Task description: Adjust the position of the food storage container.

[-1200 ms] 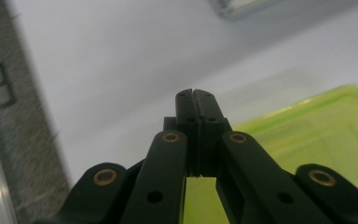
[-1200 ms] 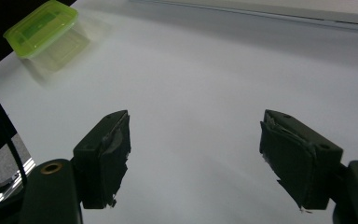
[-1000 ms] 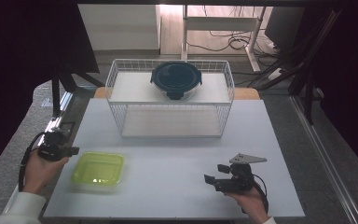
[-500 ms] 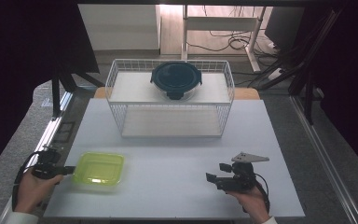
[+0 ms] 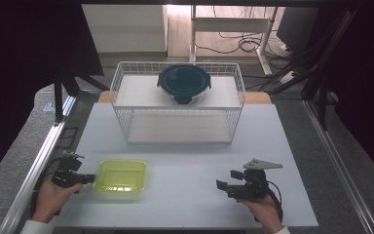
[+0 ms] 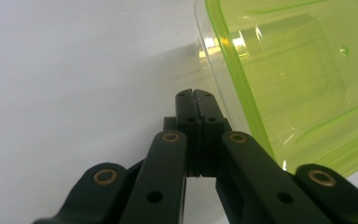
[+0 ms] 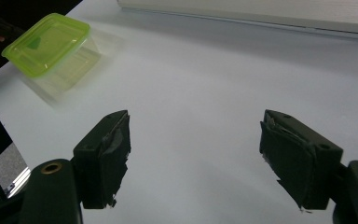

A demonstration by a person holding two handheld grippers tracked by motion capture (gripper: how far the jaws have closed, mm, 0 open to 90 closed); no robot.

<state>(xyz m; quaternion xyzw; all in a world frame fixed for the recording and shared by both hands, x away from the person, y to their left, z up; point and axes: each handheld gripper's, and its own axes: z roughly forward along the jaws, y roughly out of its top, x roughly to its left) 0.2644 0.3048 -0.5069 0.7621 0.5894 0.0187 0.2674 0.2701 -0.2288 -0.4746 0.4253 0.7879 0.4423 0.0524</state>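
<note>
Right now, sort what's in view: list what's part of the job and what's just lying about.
In play:
left claw, shut beside the green container
green container
right claw, open over bare table

Likely just there:
wire basket
dark round lidded container on top of it

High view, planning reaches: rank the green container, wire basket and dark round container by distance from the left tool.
1. Green container, right beside the left tool, front left.
2. Wire basket, mid-table.
3. Dark round container, on the basket's top shelf, at the back.
</note>
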